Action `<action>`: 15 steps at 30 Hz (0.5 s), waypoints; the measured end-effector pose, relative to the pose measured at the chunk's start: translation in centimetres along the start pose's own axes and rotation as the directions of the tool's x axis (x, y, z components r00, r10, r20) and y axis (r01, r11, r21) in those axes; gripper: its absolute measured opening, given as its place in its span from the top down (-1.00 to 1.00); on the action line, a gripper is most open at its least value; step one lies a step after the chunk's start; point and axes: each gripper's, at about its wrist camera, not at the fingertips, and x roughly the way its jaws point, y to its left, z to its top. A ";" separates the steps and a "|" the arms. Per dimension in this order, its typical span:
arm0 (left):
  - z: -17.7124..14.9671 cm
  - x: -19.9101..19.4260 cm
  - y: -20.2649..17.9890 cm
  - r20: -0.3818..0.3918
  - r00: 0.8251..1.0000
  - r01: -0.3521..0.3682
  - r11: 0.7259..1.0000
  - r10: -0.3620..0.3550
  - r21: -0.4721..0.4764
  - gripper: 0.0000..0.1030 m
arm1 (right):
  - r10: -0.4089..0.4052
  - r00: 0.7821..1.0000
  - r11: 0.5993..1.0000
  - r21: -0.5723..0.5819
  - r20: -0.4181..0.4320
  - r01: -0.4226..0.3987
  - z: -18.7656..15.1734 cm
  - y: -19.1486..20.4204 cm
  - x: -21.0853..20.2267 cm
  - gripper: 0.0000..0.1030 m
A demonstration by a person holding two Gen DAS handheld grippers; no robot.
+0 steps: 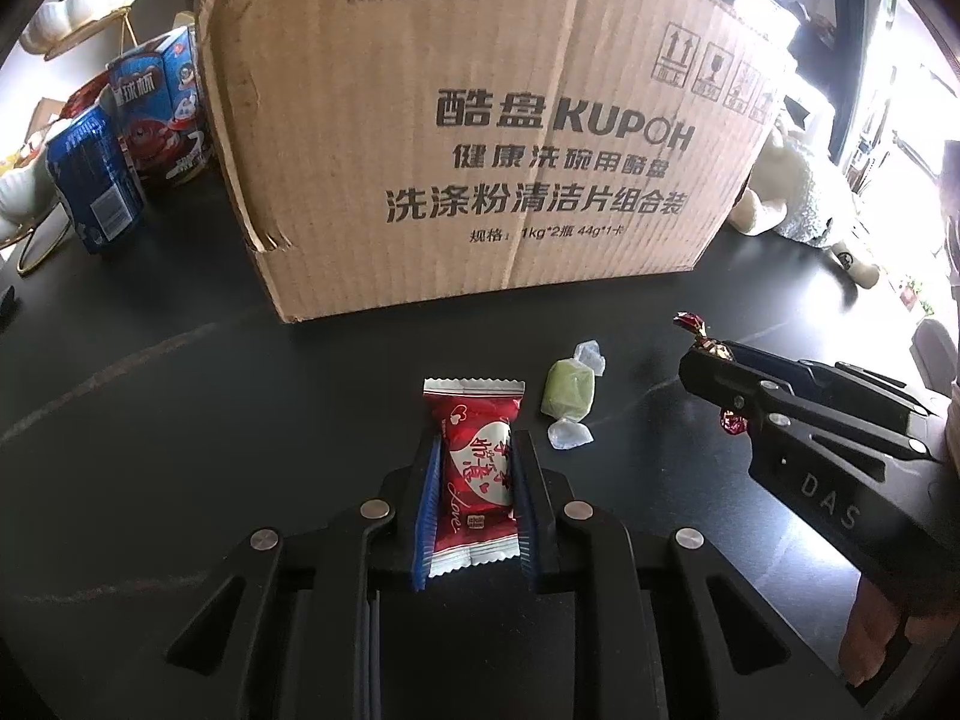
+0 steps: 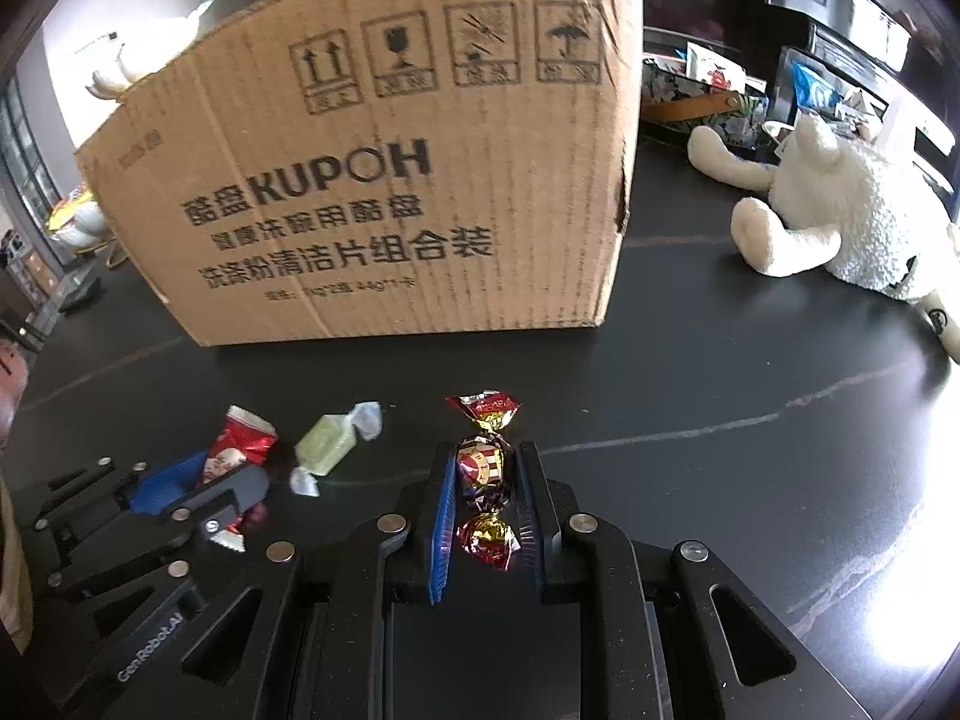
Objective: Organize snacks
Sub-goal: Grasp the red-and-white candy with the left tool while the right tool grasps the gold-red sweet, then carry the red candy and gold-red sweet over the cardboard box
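Observation:
My left gripper is shut on a red heart-print candy packet, low over the black table; it also shows in the right wrist view. My right gripper is shut on a red-and-gold foil twist candy, which also shows in the left wrist view. A green candy in clear twist wrap lies on the table between the two grippers, also in the right wrist view. A brown cardboard KUPOH box stands just behind the candies, also in the right wrist view.
Blue snack boxes stand left of the box. A white plush toy lies at the right, also in the left wrist view. White shell dishes on gold stands sit at far left. A patterned tray sits back right.

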 end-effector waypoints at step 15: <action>0.1 -4.1 0.2 0.074 0.997 -0.015 1.000 0.015 0.002 0.57 | 0.024 0.998 1.000 -0.015 0.066 -0.023 0.2 0.5 -1.9 0.61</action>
